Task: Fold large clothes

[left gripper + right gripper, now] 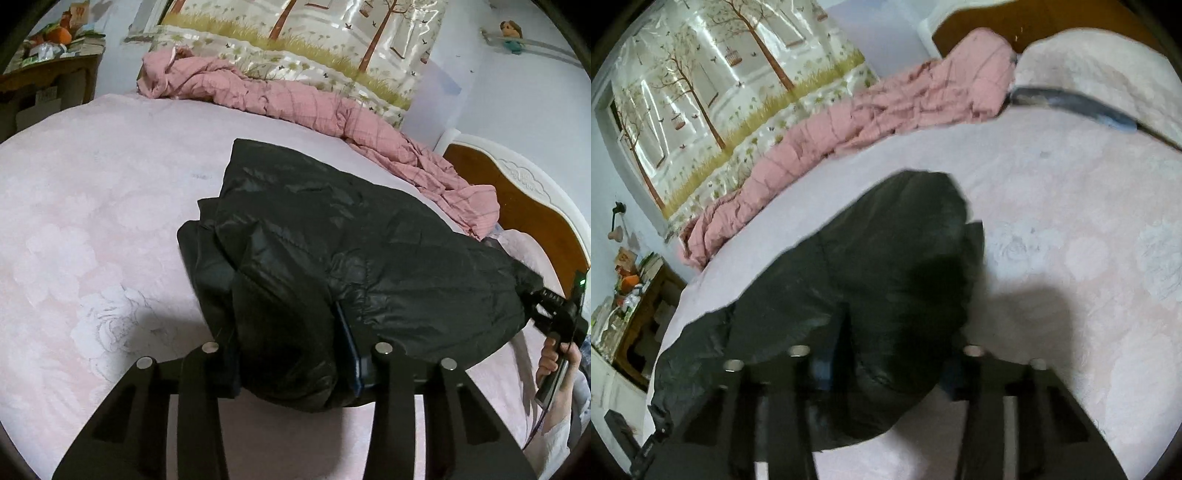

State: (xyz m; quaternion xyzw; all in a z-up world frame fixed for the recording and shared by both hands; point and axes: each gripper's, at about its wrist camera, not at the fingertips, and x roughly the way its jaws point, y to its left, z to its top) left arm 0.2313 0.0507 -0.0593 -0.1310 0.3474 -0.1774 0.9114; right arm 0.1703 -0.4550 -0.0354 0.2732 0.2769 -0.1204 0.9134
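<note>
A black puffy jacket lies on the pale pink bed, partly folded and bunched. My left gripper is shut on the jacket's near edge, with fabric bulging between its fingers. In the left wrist view my right gripper shows at the far right, gripping the jacket's other end. In the right wrist view my right gripper is shut on the jacket, lifted a little off the bed. My left gripper shows at the lower left of that view.
A rumpled pink checked quilt lies along the far side of the bed, against a tree-print curtain. A wooden headboard stands at the right. A cluttered wooden cabinet stands at the far left.
</note>
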